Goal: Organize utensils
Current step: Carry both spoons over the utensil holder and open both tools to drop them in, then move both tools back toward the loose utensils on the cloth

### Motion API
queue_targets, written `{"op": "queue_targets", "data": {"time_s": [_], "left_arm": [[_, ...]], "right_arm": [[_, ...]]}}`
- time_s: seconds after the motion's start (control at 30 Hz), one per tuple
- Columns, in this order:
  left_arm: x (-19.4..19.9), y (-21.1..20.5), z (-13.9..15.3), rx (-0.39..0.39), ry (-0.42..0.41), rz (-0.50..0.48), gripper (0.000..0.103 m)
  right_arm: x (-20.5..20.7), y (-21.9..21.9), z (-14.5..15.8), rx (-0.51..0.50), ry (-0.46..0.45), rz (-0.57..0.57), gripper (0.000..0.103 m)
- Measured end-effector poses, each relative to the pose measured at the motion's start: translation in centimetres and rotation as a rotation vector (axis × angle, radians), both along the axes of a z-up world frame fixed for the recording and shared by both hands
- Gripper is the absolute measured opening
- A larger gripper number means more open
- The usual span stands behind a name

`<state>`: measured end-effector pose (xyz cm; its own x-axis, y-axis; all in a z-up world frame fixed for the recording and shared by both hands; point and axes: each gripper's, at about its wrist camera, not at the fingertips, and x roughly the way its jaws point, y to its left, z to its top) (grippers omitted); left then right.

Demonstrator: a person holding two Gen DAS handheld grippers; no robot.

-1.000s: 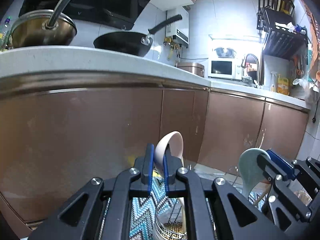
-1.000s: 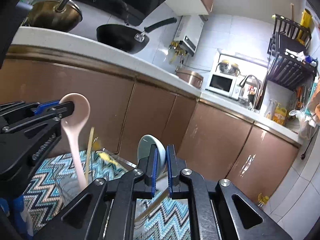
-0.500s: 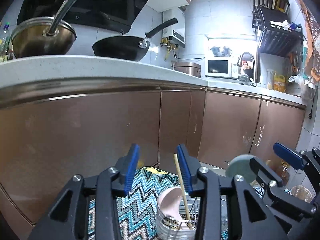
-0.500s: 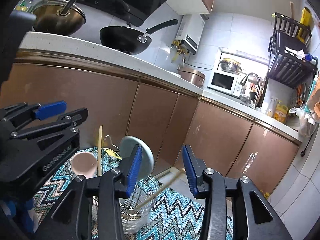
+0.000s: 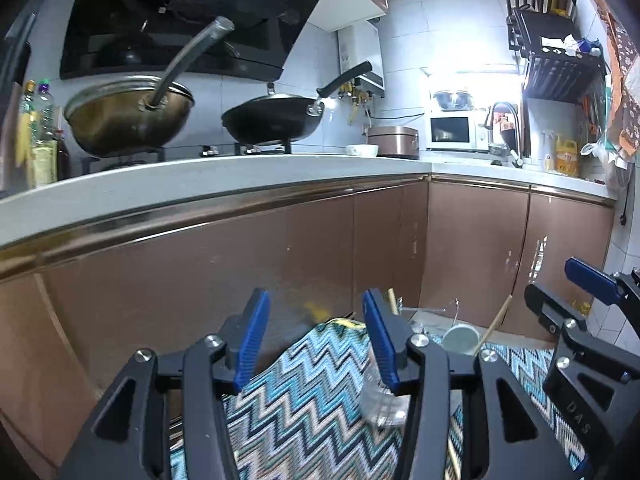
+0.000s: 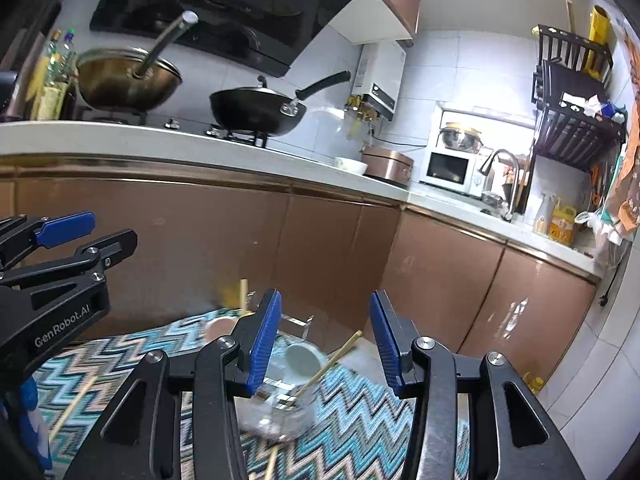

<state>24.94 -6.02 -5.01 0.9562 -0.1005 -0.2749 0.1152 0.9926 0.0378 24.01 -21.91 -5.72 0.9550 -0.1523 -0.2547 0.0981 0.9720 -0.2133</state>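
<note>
A clear utensil holder point(image 6: 280, 412) stands on a zigzag cloth point(image 6: 352, 432). In it are a pale green spoon point(image 6: 302, 360), a pink spoon point(image 6: 218, 328) and chopsticks point(image 6: 332, 360). The holder point(image 5: 386, 404), the green spoon point(image 5: 460, 338) and a chopstick point(image 5: 494, 324) also show in the left wrist view. My right gripper point(image 6: 324, 344) is open and empty, raised above the holder. My left gripper point(image 5: 316, 344) is open and empty, above the cloth point(image 5: 304, 400) just left of the holder. Each gripper shows at the edge of the other's view.
Brown cabinet fronts point(image 5: 280, 256) stand close behind the cloth, under a white counter point(image 5: 200, 184) with a brass wok point(image 5: 128, 116) and a black pan point(image 5: 272, 120). A loose chopstick point(image 6: 72, 408) lies on the cloth at the left.
Both grippers opened and let go of their spoons, pink from the left and green from the right, which now sit in the holder. Both grippers then rose away from it.
</note>
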Motion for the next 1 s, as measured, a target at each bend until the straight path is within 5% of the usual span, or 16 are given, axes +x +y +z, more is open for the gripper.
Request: {"op": "queue_targets", "data": {"time_s": [0.57,1.0], "left_arm": [[-7.3,3.7,1.1,0.022,0.040,0.021,0.048],[-8.9,4.4,-0.1,0.030,0.074,0.021,0.048]], "right_arm": [[-7.8,1.4,0.4,0.142,0.101,0.099,0.049],[-11.2,1.1,-0.3,0.170,0.139,0.102,0.049]]}}
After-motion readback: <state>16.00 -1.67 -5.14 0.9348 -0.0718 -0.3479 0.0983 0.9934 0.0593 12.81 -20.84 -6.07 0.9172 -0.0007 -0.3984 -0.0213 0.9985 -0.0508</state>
